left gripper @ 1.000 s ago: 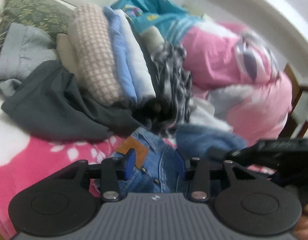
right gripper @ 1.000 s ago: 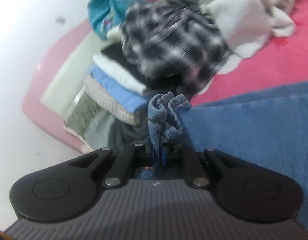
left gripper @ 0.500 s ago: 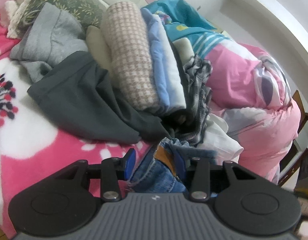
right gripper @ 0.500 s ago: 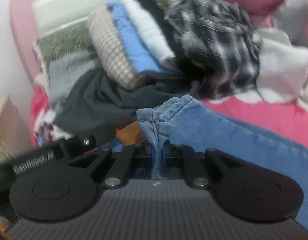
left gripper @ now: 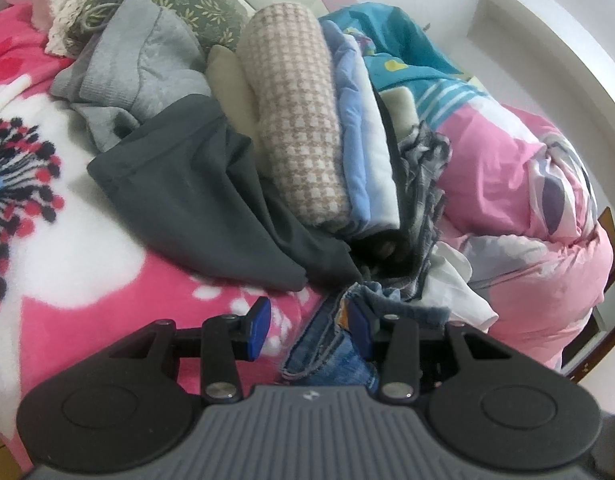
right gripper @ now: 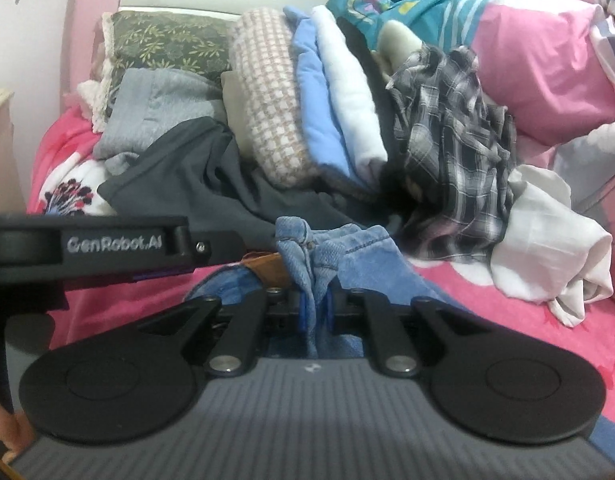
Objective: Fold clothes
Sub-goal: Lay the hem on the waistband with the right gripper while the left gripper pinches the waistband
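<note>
Jeans point(right gripper: 359, 256): blue denim, low on the pink floral bed cover point(left gripper: 87, 280), in front of the heap of other clothes; waistband end with its brown patch bunched up between the two tools.
Right gripper point(right gripper: 313, 308): jaws clenched on a gathered fold of the jeans, cloth rising in a pinched ridge straight out of them.
Left gripper point(left gripper: 307, 328): jaws released and standing wide, left pad over bare cover, right pad touching the frayed denim edge; nothing gripped.
Stack behind point(left gripper: 307, 120): folded checked knit, blue and white pieces on edge, dark grey garment point(left gripper: 199, 200) spilling forward, plaid shirt point(right gripper: 455, 140) and white cloth point(right gripper: 547, 248) to the right, all near the jeans.
Step in hand, as judged: taking a second hold on the waistband so the jeans can be spread and doubled.
Doing it well: left jaws slid sideways until the band edge sits between both pads, then closed on one flat layer, not a wad.
Spacing: second hold well apart from the first, so the band pulls taut.
Lift: kept low and toward the open cover, away from the grey garment's hem.
Risk: snagging the plaid shirt or toppling the leaning stack.
</note>
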The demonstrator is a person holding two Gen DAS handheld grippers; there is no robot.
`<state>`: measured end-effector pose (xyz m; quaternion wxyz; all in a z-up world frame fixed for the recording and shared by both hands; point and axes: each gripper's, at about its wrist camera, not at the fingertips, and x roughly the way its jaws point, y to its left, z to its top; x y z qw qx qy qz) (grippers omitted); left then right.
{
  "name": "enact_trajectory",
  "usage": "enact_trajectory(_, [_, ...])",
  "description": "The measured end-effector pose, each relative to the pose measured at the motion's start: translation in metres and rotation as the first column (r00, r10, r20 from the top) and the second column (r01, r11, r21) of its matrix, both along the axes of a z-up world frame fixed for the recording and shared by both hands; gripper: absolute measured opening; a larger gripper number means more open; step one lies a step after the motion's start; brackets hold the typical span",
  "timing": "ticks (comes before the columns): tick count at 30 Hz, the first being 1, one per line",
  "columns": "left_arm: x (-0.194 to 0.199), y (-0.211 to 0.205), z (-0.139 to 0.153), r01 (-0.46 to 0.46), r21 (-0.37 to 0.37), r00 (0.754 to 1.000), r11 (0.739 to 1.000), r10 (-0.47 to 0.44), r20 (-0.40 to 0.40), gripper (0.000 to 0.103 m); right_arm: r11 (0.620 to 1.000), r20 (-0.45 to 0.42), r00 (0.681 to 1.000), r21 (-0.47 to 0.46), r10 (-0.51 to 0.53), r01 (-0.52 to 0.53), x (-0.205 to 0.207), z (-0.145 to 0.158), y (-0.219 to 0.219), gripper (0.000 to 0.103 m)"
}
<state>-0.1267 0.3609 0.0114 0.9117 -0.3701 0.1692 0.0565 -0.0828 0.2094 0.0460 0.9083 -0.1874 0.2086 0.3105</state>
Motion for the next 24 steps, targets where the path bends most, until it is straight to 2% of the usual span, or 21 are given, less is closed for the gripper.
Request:
enact_trajectory(7, [0.001, -0.004, 0.002, -0.01, 0.045, 1.0, 0.999, 0.011, -0.02, 0.045, 0.998, 0.024, 0.999, -0.051, 0.025, -0.024, -0.009, -0.011, 0.01, 0.011])
enact_trajectory(16, [-0.007, -0.003, 0.007, -0.038, 0.06, 0.999, 0.997, 0.037, 0.022, 0.057, 0.998, 0.025, 0.998, -0.004, 0.058, -0.057, -0.018, -0.004, -0.002, 0.019])
enact_trajectory(20, [-0.01, -0.005, 0.01, -0.028, 0.07, 0.998, 0.997, 0.024, 0.055, 0.063, 0.989, -0.001, 0.991, 0.065, 0.13, -0.13, -0.024, 0.003, -0.01, 0.038])
enact_trajectory(24, [-0.012, -0.009, 0.013, -0.02, 0.087, 0.997, 0.996, 0.012, 0.083, 0.067, 0.984, 0.044, 0.986, 0.065, 0.163, -0.165, -0.038, 0.01, -0.017, 0.041])
